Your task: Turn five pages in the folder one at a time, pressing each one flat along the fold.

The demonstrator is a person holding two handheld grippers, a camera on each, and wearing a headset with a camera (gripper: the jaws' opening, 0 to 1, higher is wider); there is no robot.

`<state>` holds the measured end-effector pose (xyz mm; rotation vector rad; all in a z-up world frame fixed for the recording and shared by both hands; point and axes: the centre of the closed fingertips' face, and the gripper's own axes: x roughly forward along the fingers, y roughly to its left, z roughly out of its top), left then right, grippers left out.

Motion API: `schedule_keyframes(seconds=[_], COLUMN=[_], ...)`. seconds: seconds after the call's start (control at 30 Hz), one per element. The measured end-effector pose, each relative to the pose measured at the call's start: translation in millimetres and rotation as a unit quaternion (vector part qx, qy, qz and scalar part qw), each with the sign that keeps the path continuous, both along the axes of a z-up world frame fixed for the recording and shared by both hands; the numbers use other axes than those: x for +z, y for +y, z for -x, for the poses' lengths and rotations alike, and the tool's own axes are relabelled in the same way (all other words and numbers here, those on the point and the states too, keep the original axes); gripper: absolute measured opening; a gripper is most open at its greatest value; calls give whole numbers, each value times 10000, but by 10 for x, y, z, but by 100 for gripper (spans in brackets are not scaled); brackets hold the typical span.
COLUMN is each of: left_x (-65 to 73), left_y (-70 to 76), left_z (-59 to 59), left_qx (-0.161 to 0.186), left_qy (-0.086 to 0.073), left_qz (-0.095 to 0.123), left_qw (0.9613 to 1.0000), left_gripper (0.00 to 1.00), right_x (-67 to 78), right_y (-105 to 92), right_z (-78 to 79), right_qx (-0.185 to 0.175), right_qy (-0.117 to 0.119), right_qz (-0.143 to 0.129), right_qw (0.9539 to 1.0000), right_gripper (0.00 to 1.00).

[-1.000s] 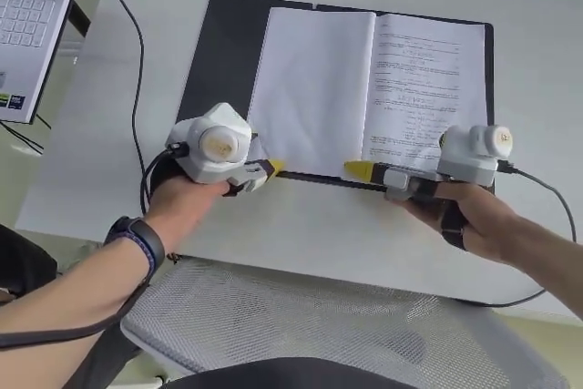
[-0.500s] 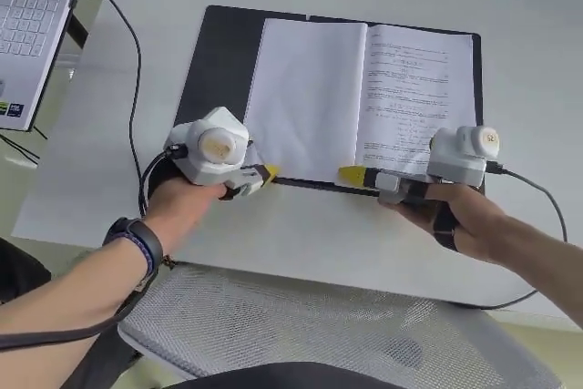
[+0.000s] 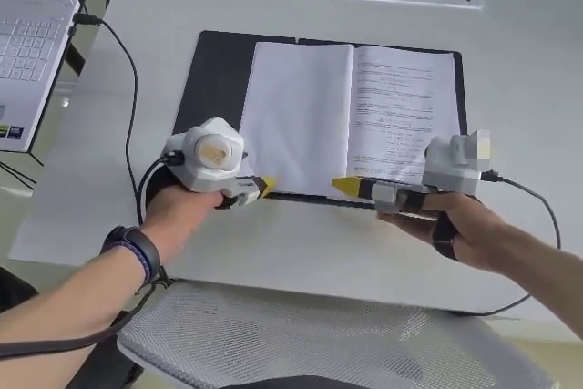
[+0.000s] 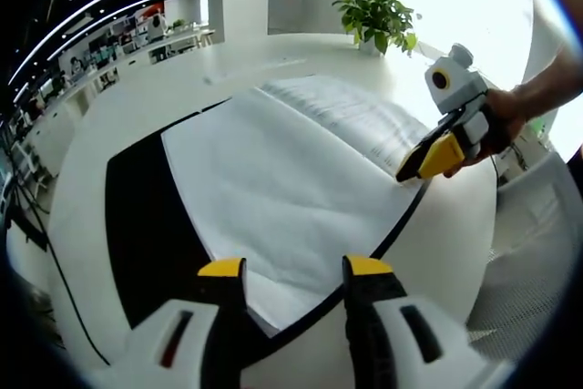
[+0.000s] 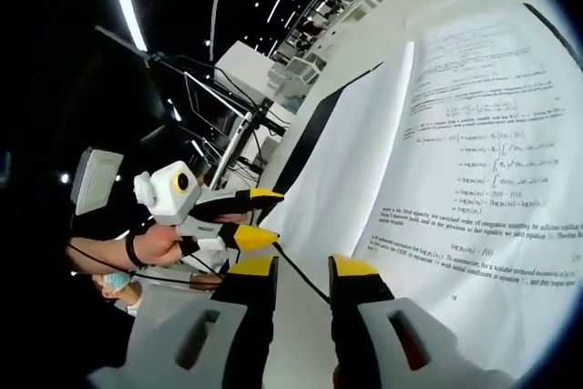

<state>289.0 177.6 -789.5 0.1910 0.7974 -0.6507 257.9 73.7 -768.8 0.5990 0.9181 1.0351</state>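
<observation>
The left gripper (image 3: 259, 188) and the right gripper (image 3: 346, 187) point toward each other. Both have their fingers parted and empty, and the tips are near but apart.

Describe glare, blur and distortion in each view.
Head view: soft even light, sharp, faint shadows on the table. Left gripper view: fisheye bows the folder; white glare washes out beside the plant. Right gripper view: tilted, dark surroundings, bright printed page.
</observation>
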Motion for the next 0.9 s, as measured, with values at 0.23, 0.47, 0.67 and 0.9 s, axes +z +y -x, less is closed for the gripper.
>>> schedule_keyframes(seconds=[0.23, 0.47, 0.67, 0.9], left_x=[121, 222, 345, 466], left_y=[-25, 8, 37, 54], left_z=[4, -2, 5, 17], left_qx=[-95, -159, -200, -275], left_qy=[-106, -188, -270, -376], left_qz=[14, 57, 86, 116], left_qw=[9999, 9997, 9994, 9988], left_gripper=[44, 48, 50, 54], right_x=[84, 157, 251, 380], right_y=[-164, -461, -724, -1021], right_z=[-85, -162, -252, -271], right_qx=[-65, 50, -1, 55], right_qy=[-396, -909, -1302, -1812], right_qz=[272, 793, 1123, 1598], right_qw=[9988, 9927, 9851, 9704], right_gripper=[26, 33, 36, 41])
